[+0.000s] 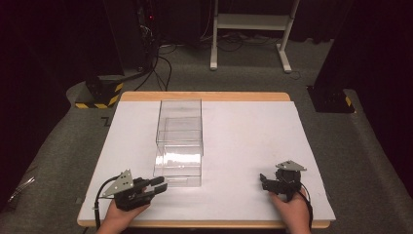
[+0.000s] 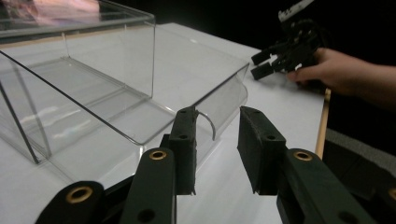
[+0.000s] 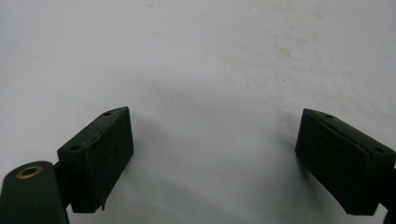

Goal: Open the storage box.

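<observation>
1. We see a clear, glossy plastic box (image 1: 179,142) with stepped, boxy walls lying on the matte white table (image 1: 243,141), left of centre.
2. Our left gripper (image 2: 215,149) has its black jaws moderately apart and empty, pointing at the box's near curved edge, just beside it.
3. Our right gripper (image 3: 212,163) has its jaws spread wide, holding nothing, low over the bare, faintly stained white surface.
4. In the high view, the right gripper sits near the table's front right, well apart from the box.
</observation>
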Demonstrator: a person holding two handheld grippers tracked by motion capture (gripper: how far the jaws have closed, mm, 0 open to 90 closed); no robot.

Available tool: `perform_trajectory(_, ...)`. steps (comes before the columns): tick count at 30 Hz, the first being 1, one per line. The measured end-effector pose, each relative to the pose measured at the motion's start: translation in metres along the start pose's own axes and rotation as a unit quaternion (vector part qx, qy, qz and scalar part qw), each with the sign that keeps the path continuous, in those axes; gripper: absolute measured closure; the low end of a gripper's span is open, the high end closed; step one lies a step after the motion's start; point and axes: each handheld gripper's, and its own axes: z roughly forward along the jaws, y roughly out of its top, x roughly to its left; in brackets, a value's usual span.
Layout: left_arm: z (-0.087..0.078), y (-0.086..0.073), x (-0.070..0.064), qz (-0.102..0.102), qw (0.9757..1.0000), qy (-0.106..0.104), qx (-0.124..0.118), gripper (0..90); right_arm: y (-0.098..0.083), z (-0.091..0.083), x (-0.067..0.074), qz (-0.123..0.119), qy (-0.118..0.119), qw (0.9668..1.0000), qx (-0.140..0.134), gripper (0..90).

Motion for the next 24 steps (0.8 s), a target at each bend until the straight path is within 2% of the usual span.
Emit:
perform_trajectory(6, -0.015, 0.007, 0.005, -0.005, 0.9992, 0.014, -0.037, 66.7, 0.0, 0.0, 0.0, 0.0, 0.0, 1.0, 0.0, 11.5)
perform_trajectory(9, -0.02, 0.008, 0.007, -0.003, 0.9987, 0.026, -0.044, 64.8, 0.0, 0.0, 0.0, 0.0, 0.0, 1.0, 0.0, 11.5)
perform_trajectory(14, -0.032, 0.007, 0.017, -0.007, 0.9958, 0.074, -0.053, 61.0, 0.0, 0.0, 0.0, 0.0, 0.0, 1.0, 0.0, 11.5)
perform_trajectory(17, -0.037, 0.005, 0.022, -0.015, 0.9938, 0.095, -0.054, 58.4, 0.0, 0.0, 0.0, 0.0, 0.0, 1.0, 0.0, 11.5)
perform_trajectory(18, -0.037, 0.005, 0.022, -0.015, 0.9938, 0.095, -0.054, 57.6, 0.0, 0.0, 0.0, 0.0, 0.0, 1.0, 0.0, 11.5)
perform_trajectory(19, -0.039, 0.005, 0.025, -0.016, 0.9926, 0.107, -0.054, 57.6, 0.0, 0.0, 0.0, 0.0, 0.0, 1.0, 0.0, 11.5)
perform_trajectory(22, -0.046, 0.001, 0.032, -0.015, 0.9869, 0.155, -0.044, 54.5, 0.0, 0.0, 0.0, 0.0, 0.0, 1.0, 0.0, 11.5)
perform_trajectory(24, -0.048, -0.002, 0.036, -0.017, 0.9839, 0.174, -0.037, 53.1, 0.0, 0.0, 0.0, 0.0, 0.0, 1.0, 0.0, 11.5)
